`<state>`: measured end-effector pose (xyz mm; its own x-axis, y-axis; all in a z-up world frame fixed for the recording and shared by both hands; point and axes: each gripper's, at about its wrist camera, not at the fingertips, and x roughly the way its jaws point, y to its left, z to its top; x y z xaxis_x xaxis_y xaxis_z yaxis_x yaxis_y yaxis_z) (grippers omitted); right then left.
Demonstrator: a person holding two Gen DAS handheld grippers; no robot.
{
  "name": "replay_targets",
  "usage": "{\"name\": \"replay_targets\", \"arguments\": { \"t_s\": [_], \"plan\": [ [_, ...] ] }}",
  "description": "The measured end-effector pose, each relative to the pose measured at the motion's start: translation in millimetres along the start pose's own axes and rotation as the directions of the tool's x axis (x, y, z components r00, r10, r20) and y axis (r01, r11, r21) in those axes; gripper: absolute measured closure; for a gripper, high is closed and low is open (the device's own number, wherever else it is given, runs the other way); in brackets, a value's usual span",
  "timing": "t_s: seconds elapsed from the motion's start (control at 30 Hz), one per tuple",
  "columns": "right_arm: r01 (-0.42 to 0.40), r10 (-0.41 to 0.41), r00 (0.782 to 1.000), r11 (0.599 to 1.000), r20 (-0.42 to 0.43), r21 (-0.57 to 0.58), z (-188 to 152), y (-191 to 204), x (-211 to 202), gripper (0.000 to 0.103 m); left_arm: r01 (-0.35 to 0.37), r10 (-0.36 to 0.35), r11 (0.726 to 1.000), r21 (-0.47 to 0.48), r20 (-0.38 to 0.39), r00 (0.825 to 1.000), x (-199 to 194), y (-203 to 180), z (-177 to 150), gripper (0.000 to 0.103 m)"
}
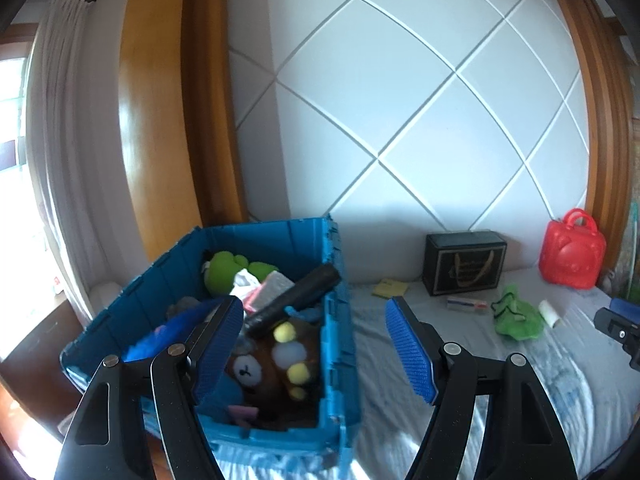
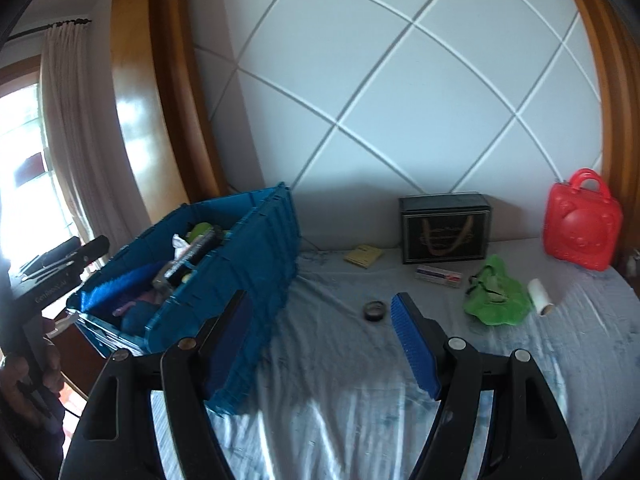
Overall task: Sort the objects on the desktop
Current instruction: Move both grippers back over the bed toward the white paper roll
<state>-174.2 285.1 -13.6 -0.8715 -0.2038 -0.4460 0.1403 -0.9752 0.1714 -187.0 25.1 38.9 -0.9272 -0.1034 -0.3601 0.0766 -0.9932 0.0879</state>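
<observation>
A blue crate [image 1: 336, 320] [image 2: 248, 248] stands on the left of the bed, holding a green plush [image 1: 220, 270], a brown bear plush [image 1: 276, 364], a black cylinder [image 1: 296, 300] and other items. My left gripper [image 1: 314, 308] hovers open and empty over the crate's near right corner. My right gripper [image 2: 320, 300] is open and empty above the sheet, right of the crate. Ahead of it lie a black tape ring [image 2: 375, 311], a green cloth toy [image 2: 496, 294] [image 1: 516, 316], a white roll [image 2: 542, 296], a small white carton [image 2: 438, 276] and a yellow notepad [image 2: 363, 257].
A black box [image 2: 446, 228] [image 1: 464, 262] and a red plastic case [image 2: 582, 222] [image 1: 572, 252] stand against the white padded headboard. The bed drops off left of the crate, toward a curtained window. A hand [image 2: 52, 360] holds the left tool at the frame's left edge.
</observation>
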Motion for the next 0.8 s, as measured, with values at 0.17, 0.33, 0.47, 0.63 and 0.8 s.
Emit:
{"name": "replay_targets", "arguments": {
  "t_s": [0.17, 0.33, 0.47, 0.63, 0.8],
  "plan": [
    [0.157, -0.155, 0.987, 0.986, -0.037, 0.058, -28, -98, -36, 0.031, 0.062, -0.061, 0.998, 0.008, -0.035, 0.998, 4, -60, -20, 0.029],
    [0.269, -0.257, 0.962, 0.953, -0.095, 0.142, -50, -170, -51, 0.031, 0.151, -0.145, 0.985, 0.08, -0.081, 0.986, 18, -115, -34, 0.029],
    [0.317, -0.297, 0.946, 0.932, -0.131, 0.177, -57, -197, -48, 0.032, 0.225, -0.213, 0.965, 0.132, -0.093, 0.972, 29, -147, -35, 0.029],
    [0.345, -0.315, 0.931, 0.925, -0.186, 0.161, -53, -206, -24, 0.032, 0.309, -0.294, 0.939, 0.15, -0.112, 0.949, 57, -173, -32, 0.029],
    [0.356, -0.322, 0.924, 0.92, -0.205, 0.161, -59, -221, -2, 0.032, 0.357, -0.328, 0.922, 0.148, -0.189, 0.926, 102, -208, -44, 0.029]
  ]
}}
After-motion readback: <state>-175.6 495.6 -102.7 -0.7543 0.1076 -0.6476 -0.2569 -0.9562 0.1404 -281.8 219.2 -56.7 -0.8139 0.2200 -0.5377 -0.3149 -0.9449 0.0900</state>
